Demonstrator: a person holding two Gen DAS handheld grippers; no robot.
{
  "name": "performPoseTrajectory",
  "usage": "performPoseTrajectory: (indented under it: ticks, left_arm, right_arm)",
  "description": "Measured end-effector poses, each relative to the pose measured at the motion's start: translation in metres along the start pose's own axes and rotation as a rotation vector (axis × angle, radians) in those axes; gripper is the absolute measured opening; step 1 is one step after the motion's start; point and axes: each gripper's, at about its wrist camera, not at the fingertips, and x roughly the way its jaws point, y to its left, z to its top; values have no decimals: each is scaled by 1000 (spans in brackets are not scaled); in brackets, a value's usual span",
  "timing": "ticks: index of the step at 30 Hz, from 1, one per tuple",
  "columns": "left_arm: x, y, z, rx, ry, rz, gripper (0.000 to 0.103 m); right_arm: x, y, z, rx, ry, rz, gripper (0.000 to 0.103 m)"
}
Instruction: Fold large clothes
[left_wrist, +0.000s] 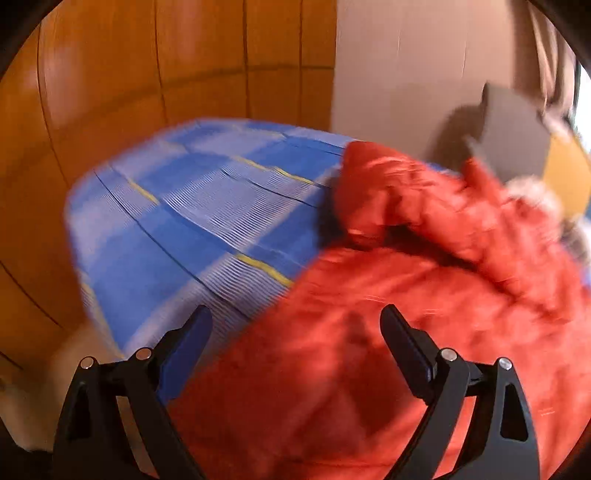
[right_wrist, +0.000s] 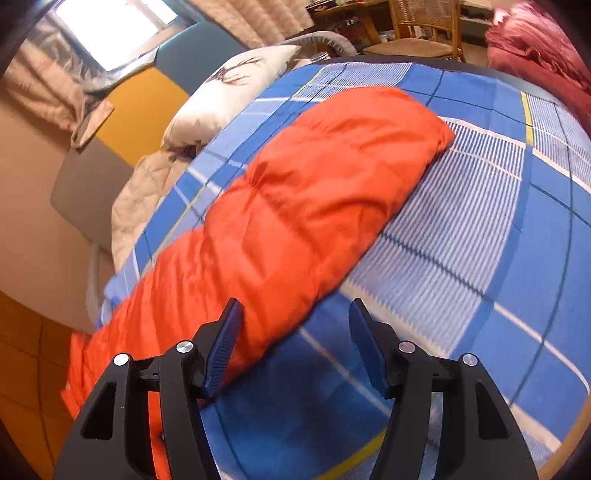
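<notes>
1. An orange padded jacket (right_wrist: 303, 206) lies on a bed covered by a blue checked bedspread (right_wrist: 480, 229) with white stripes and thin yellow lines.
2. In the right wrist view the jacket stretches as a long, narrow bundle from the near edge of the bed towards its middle, ending in a rounded end well short of the far side.
3. In the left wrist view the jacket (left_wrist: 388, 332) fills the right and lower part of the picture, crumpled, with pale fur trim (left_wrist: 532, 192) near its upper right; the picture is blurred.
4. The left tongs (left_wrist: 295, 328) stand wide apart, with nothing clamped; they hang over the jacket's edge where it meets the bedspread (left_wrist: 192, 206).
5. The right tongs (right_wrist: 293, 328) are also apart and hold nothing; the left finger lies in front of the jacket's side, the right finger over bare bedspread.
6. A white pillow (right_wrist: 225, 96) lies at the head of the bed, and a wooden chair (right_wrist: 424, 29) stands beyond it.
7. Orange wooden panels (left_wrist: 129, 74) stand behind the bed in the left wrist view.
</notes>
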Motion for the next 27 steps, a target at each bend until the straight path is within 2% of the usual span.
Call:
performPoseTrajectory:
  ticks: [3,5,7,9,10,12,15,17,22,27]
  left_arm:
    - [10,-9,-1,101,6,124,91]
    - [20,-12,-3,135,30,166,92]
    - [24,-10,-2,146,30,187,92]
    - [24,-9,-4,160,20,219,92]
    - [25,-10,-4,172,17,230,92]
    - [27,-9,-4,184,15,248,92]
    - [28,-11,-2,186,12,260,92]
    - [30,-13,-2,190,10,272,92]
    - [33,-13,-3,182,18,269,93]
    - [37,-9,-2,156,46,243,94]
  right_arm:
    - [6,-8,14,66,-19,27,61]
    - [10,-11,19,88,-30,36,59]
    - [12,-14,23,101,-36,38,54]
    - [15,-15,26,98,-39,32,42]
    - [16,-15,26,94,-39,33,39]
    - [17,-13,27,76,-48,20,24]
    - [14,-6,24,19,-68,19,13]
    - [9,3,24,-41,-98,3,10]
    - [-2,17,26,-97,-140,-10,10]
    - [-19,45,20,-198,-176,-3,10]
